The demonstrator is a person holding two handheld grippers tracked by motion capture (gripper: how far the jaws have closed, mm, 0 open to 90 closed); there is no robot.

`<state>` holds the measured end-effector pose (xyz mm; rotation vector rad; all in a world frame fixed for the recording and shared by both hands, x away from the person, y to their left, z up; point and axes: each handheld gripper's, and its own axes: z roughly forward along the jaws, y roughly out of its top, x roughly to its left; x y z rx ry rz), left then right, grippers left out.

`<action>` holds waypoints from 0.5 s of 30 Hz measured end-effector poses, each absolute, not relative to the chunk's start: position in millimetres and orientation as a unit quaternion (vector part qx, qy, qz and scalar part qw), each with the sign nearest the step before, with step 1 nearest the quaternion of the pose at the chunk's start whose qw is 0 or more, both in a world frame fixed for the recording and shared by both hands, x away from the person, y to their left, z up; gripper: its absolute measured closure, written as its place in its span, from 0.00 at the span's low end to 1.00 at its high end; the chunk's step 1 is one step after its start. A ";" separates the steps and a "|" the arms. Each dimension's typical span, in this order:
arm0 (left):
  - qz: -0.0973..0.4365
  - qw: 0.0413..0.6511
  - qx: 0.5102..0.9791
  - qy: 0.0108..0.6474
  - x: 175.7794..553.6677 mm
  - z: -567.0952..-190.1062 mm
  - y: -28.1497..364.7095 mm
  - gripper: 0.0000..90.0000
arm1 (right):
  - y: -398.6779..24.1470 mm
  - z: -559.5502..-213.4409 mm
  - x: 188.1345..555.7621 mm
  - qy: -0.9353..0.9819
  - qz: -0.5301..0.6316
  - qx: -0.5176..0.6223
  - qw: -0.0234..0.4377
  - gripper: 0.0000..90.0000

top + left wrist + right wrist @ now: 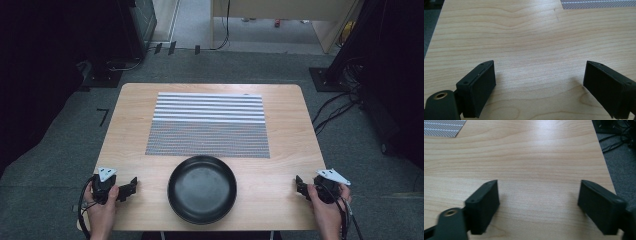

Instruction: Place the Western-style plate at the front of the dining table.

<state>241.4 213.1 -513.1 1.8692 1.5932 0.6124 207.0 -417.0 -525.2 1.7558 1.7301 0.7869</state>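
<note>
A black round pan sits on the wooden table near its front edge, midway between my two hands. My left gripper rests at the table's front left, held in a hand; its jaws stand wide apart over bare wood with nothing between them. My right gripper rests at the front right, also held in a hand. Its jaws are spread wide too, above bare wood, close to the table's right edge. Both grippers lie apart from the pan.
A striped grey and white mat lies flat across the middle and back of the table. Its corner shows in the left gripper view and in the right gripper view. Cables run over the grey floor to the right.
</note>
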 end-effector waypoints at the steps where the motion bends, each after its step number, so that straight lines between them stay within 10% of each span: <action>1: 0.228 0.303 0.699 0.606 241.5 -512.5 213.4 0.11 | -417.0 -525.2 207.1 0.643 0.292 0.653 0.273 0.15; 15: 0.228 0.348 0.680 0.603 236.1 -497.1 199.5 0.09 | -415.4 -510.6 200.6 0.607 0.332 0.662 0.288 0.16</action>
